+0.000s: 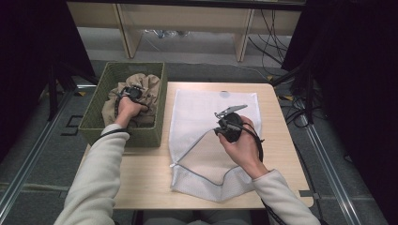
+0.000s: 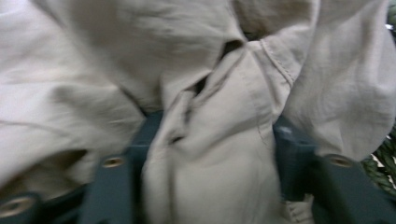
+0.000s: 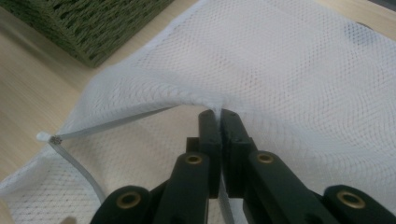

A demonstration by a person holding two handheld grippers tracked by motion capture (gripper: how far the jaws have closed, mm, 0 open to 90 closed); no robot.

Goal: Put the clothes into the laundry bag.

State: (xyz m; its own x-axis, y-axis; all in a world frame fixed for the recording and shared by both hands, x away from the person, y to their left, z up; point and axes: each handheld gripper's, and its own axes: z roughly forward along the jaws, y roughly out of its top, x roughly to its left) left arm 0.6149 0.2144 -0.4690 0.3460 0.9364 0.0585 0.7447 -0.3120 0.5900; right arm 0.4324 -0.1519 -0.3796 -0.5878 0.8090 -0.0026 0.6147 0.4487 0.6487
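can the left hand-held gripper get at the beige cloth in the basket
Probably yes: the left hand-held gripper is already down in the basket, a fold of the beige cloth between its jaws and nothing in the way.

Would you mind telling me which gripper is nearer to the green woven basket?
Left. The left gripper is inside the basket, its jaws around the beige garment. The right gripper is on the table beside it, shut on the white mesh bag.

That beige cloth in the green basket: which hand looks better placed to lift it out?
Probably the left. The left gripper sits down in the basket with the beige cloth bunched between its jaws. The right gripper is shut on the edge of the mesh bag, holding its opening up.
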